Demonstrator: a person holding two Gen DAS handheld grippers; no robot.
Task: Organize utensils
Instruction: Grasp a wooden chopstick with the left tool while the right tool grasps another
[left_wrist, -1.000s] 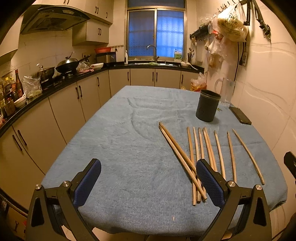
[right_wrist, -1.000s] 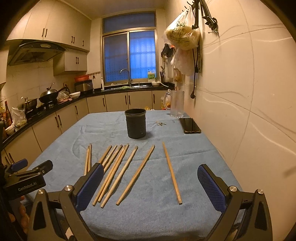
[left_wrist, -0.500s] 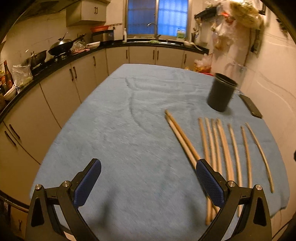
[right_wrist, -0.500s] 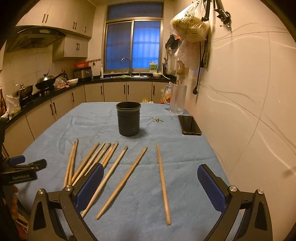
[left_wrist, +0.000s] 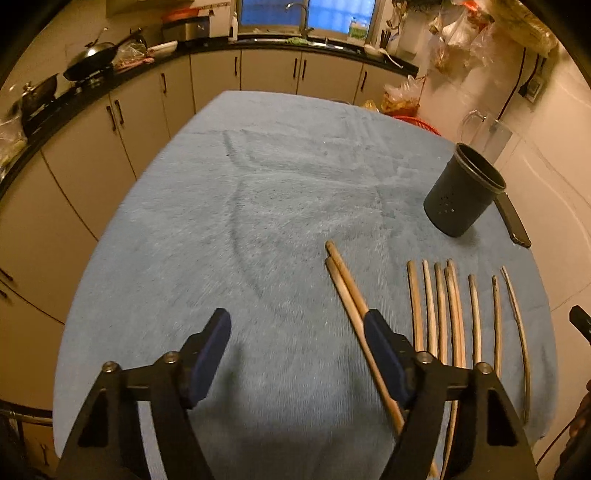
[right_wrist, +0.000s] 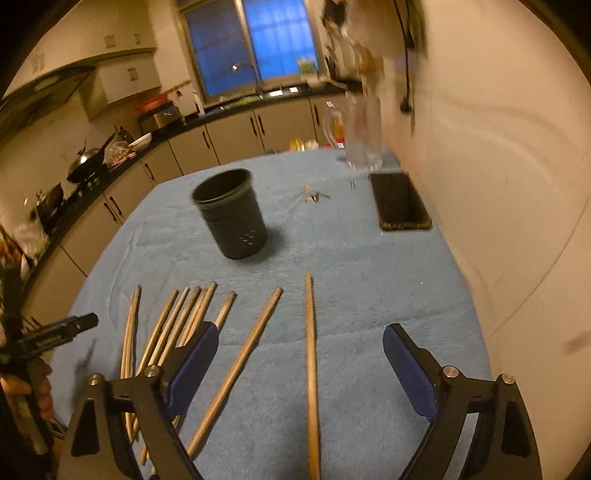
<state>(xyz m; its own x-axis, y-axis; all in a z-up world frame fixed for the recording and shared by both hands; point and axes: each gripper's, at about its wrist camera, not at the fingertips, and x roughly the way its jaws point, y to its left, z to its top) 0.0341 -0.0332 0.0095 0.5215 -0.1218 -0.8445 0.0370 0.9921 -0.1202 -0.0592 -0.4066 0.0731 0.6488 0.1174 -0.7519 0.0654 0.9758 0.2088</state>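
Note:
Several wooden chopsticks (left_wrist: 454, 314) lie side by side on the blue table cloth (left_wrist: 277, 192); a slanted pair (left_wrist: 347, 288) lies left of them. A black utensil cup (left_wrist: 461, 195) stands upright beyond them, empty as far as I see. My left gripper (left_wrist: 295, 332) is open above the cloth, its right finger over the slanted pair. My right gripper (right_wrist: 299, 347) is open and low over the chopsticks; one chopstick (right_wrist: 310, 354) lies between its fingers. The cup (right_wrist: 231, 212) stands ahead to the left.
A black phone (right_wrist: 400, 201) lies by the wall at the right, with a glass jug (right_wrist: 364, 133) behind it. Small keys (right_wrist: 314, 195) lie near the cup. Kitchen counters run along the left and back. The left gripper shows at the right view's left edge (right_wrist: 55, 334).
Both grippers have moved forward and tilted down toward the table. The chopsticks now lie closer under the fingers. Nothing has been picked up.

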